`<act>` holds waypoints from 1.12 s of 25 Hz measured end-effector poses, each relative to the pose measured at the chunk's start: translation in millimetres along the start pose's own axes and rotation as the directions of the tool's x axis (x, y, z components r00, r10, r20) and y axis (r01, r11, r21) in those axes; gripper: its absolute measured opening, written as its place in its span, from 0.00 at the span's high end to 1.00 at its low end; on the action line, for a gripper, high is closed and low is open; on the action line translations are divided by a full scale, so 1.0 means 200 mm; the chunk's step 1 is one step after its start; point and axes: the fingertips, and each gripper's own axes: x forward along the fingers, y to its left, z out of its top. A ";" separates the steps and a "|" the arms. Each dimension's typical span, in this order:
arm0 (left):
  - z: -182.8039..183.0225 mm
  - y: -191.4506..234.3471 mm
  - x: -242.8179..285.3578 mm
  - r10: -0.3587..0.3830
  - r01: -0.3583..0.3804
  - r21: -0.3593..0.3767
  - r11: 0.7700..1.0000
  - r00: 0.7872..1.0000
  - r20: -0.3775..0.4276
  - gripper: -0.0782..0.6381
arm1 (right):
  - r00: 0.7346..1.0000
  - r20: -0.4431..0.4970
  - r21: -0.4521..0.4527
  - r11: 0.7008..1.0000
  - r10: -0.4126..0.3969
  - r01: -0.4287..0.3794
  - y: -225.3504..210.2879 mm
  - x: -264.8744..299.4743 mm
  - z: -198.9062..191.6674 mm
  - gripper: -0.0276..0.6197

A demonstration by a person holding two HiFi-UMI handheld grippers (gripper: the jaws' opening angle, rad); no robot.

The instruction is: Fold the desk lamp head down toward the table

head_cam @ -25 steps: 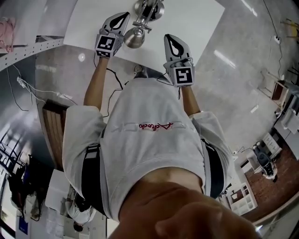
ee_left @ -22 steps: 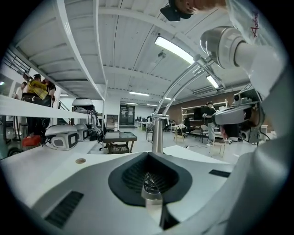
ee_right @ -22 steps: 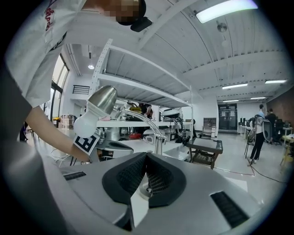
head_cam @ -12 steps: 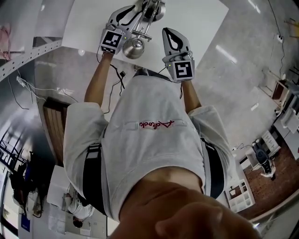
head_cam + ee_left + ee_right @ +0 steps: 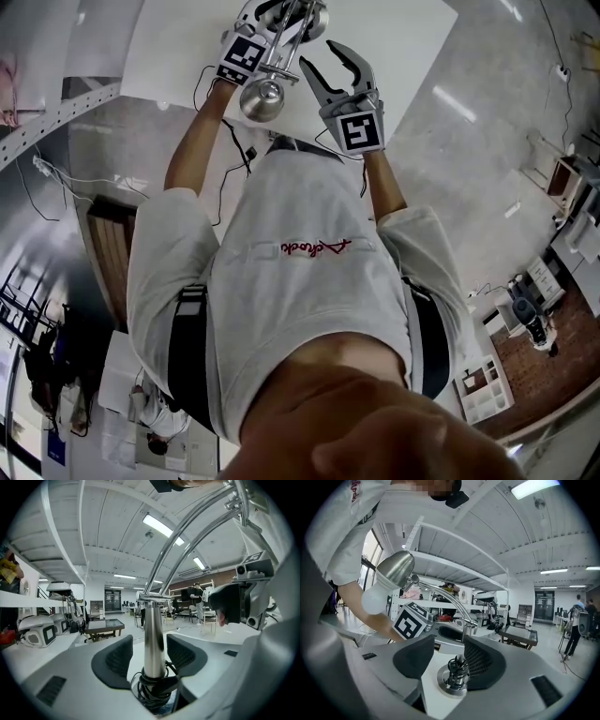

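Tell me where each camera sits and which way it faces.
Head view: on the head, facing steeply down at the lamp; shirt and arms show.
Left gripper view: on the left hand-held gripper, jaws just opening, facing the post between them.
Right gripper view: on the right hand-held gripper, jaws likewise, facing the base ahead; left forearm shows.
All three share the lamp.

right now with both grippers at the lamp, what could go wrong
1. Both grippers' jaws have just been opening: the left gripper straddles the post, the right gripper frames the coiled cable, neither gripping. Pushing the lamp head now might lift its base.
2. Closing low could pinch that cable.
3. The bare bulb protrudes and may strike the table.
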 end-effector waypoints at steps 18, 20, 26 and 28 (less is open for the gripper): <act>0.09 -0.04 0.08 -0.053 0.052 0.032 0.998 0.999 0.008 0.67 | 0.989 0.138 -0.613 0.789 0.055 0.042 0.19 -0.07 0.35 0.65; 0.08 -0.04 0.08 -0.052 0.051 0.031 0.998 0.999 0.006 0.67 | 0.985 0.159 -0.687 0.724 0.070 0.059 0.21 -0.05 0.39 0.68; 0.09 -0.04 0.09 -0.055 0.055 0.034 0.998 0.998 0.004 0.67 | 0.978 0.177 -0.816 0.571 0.110 0.084 0.25 -0.02 0.41 0.77; 0.09 -0.04 0.09 -0.058 0.058 0.032 0.998 0.998 0.003 0.67 | 0.976 0.180 -0.846 0.525 0.121 0.091 0.27 -0.02 0.41 0.78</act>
